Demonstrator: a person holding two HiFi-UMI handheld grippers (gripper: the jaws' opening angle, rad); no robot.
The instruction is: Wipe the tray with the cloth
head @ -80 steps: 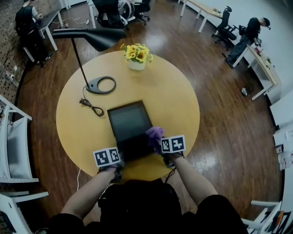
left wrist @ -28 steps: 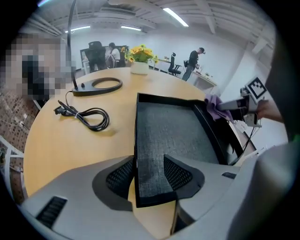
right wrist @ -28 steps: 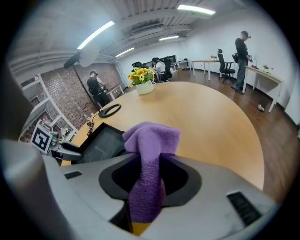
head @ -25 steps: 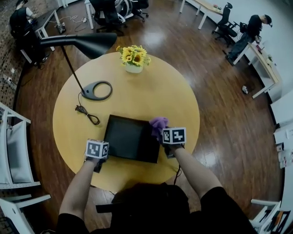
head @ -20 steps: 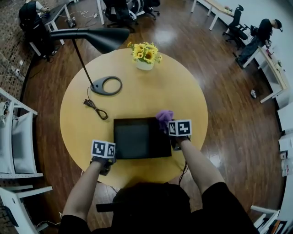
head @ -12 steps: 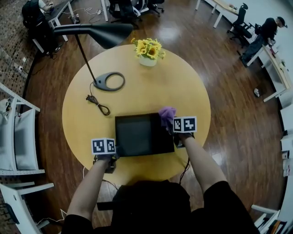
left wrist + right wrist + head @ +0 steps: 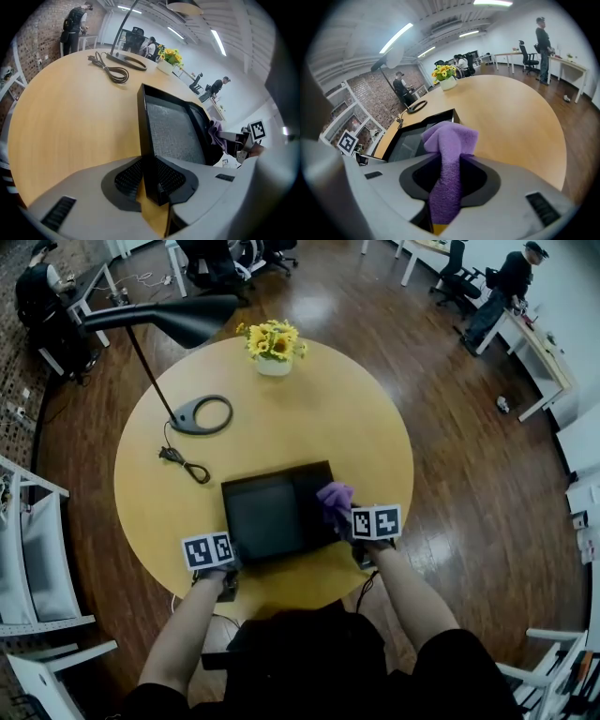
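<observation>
Reader: Tray (image 7: 267,517), lower centre of the head view on the round desk (image 7: 328,418). Why is one corner pinched?
Legend: Left claw (image 7: 151,180) has just been closing its jaws onto the tray's near wall. It is now narrow and gripping that wall, presumably to steady the tray against the wiping stroke.
Reader: And the cloth (image 7: 450,140)?
Legend: Right claw (image 7: 447,187) clamps the purple cloth. The free bunch protrudes forward at the tray's right edge, so fabric rather than jaws would meet the surface.

Your tray (image 7: 267,518) sits near you on the table (image 7: 356,418) — cloth (image 7: 335,497) at its right edge, lamp base (image 7: 202,414) behind-left, flowers (image 7: 273,343) farthest back.
</observation>
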